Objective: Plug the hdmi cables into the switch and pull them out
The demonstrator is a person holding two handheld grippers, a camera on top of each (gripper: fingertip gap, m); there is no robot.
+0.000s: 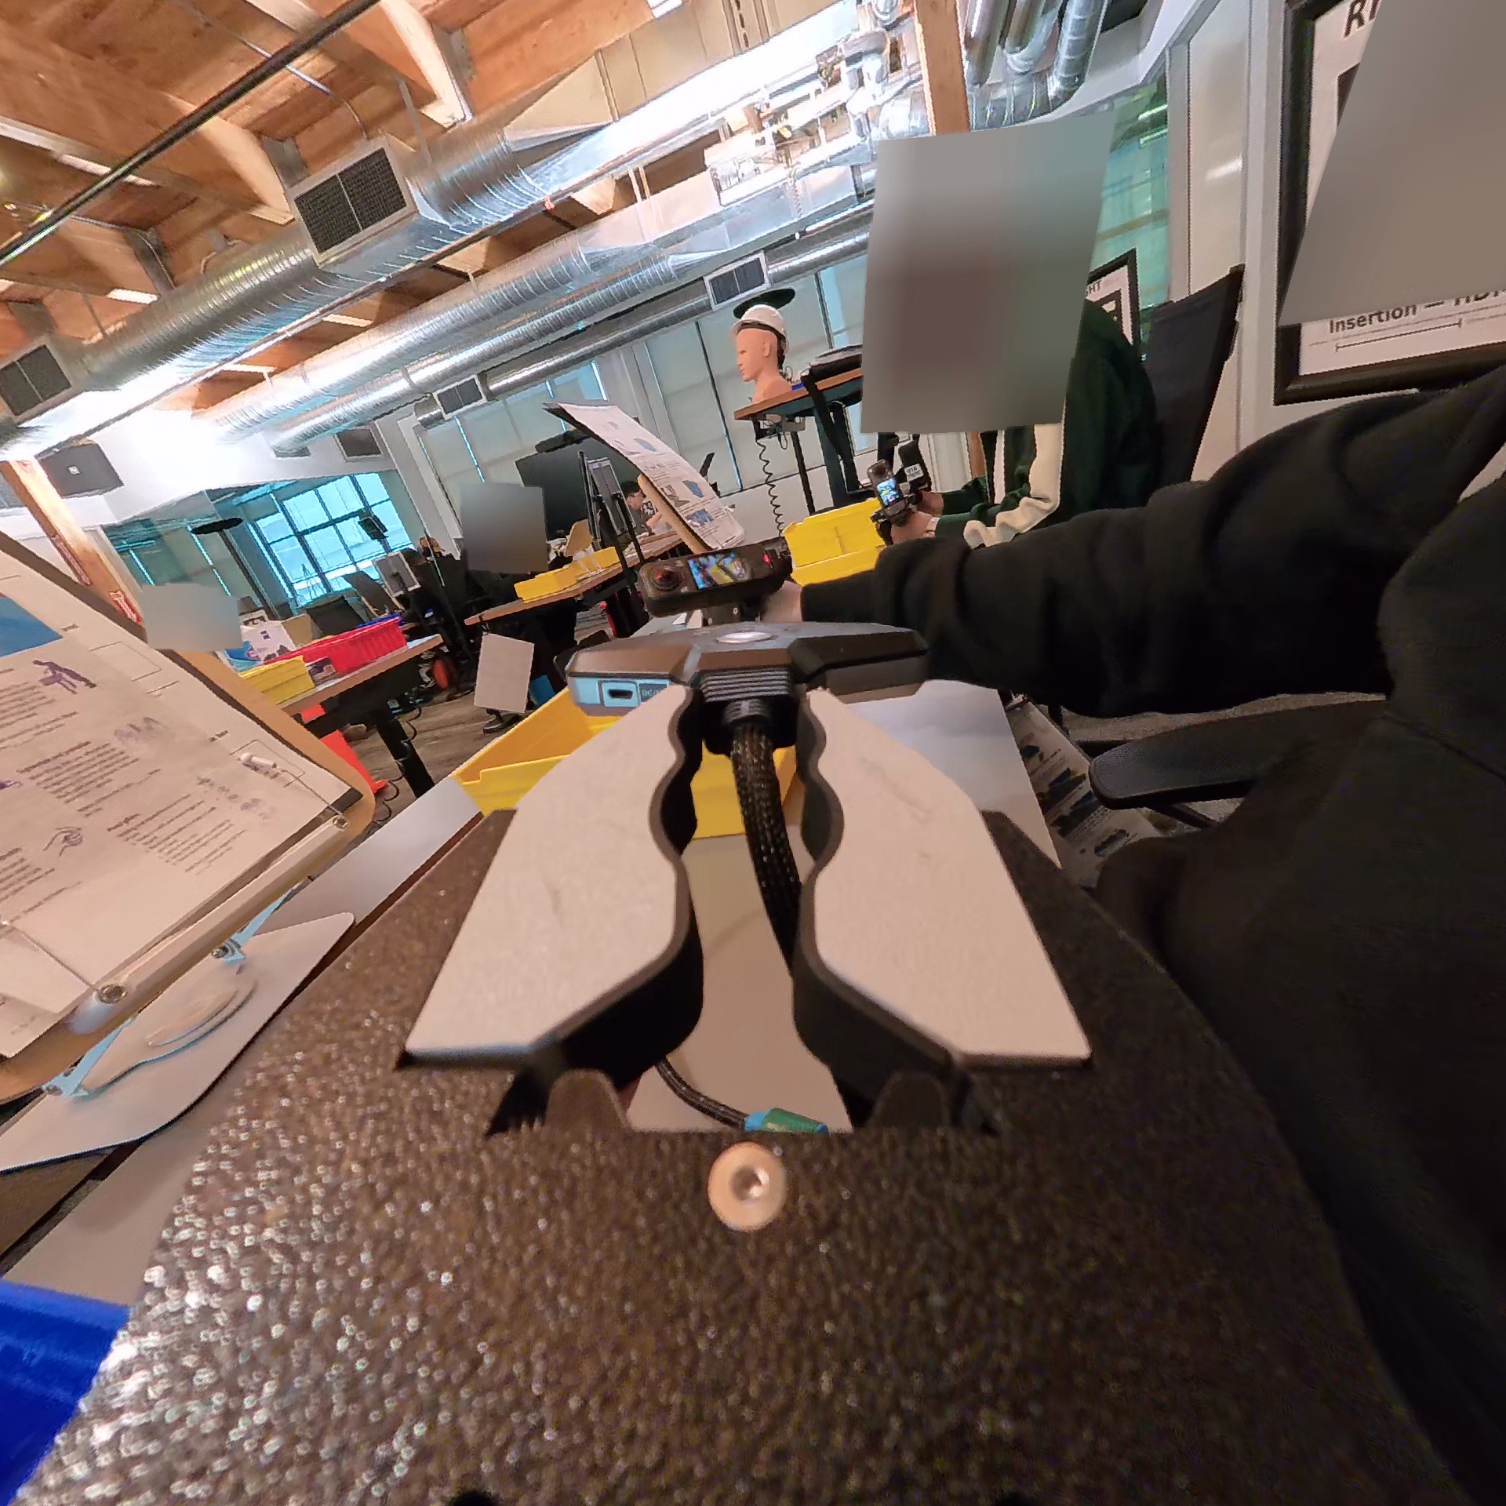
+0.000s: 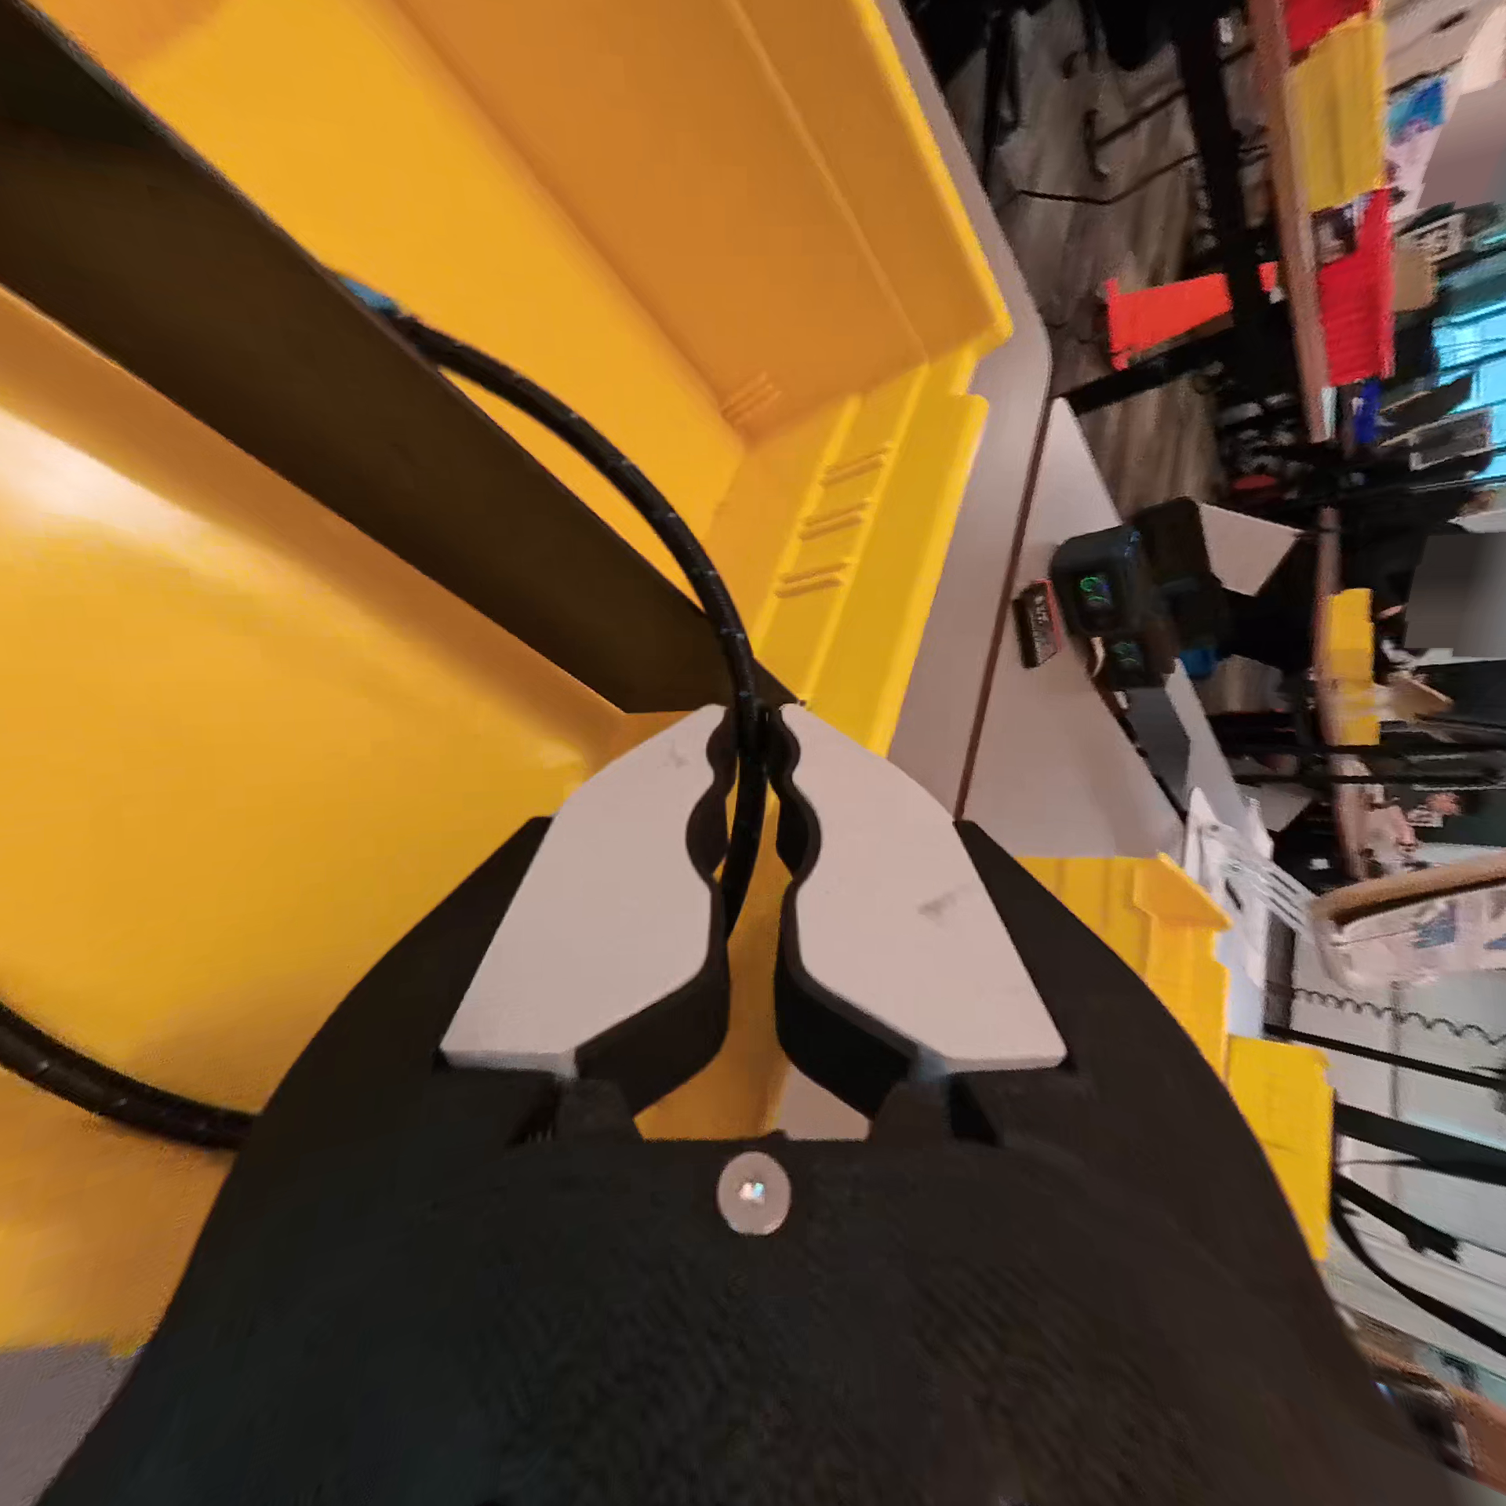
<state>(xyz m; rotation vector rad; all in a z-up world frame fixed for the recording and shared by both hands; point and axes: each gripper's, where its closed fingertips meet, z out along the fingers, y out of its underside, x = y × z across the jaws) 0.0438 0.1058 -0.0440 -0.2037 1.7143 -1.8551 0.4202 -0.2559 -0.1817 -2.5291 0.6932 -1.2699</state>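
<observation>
- Left wrist view: the left tool [image 1: 746,717] is clenched on the black plug [image 1: 743,693] of a braided hdmi cable [image 1: 766,823], right at the strain relief. The plug's nose meets the near face of the grey switch [image 1: 733,652], which is held up in the air above a yellow bin [image 1: 521,758] — whether it is fully seated I cannot tell. A dark-sleeved arm [image 1: 1100,587] reaches in behind the switch.
- Judgement from this view: the step in hand looks like the plug at the port, either going in or about to come out. The next move calls for a straight push or pull along the port's axis, no twisting.
- Right wrist view: the right tool [image 2: 754,721] is pinched shut on a thin black cable [image 2: 652,497] that loops over the yellow bin [image 2: 733,204]. It seems to steady the line — it should hold firm while the left works.
</observation>
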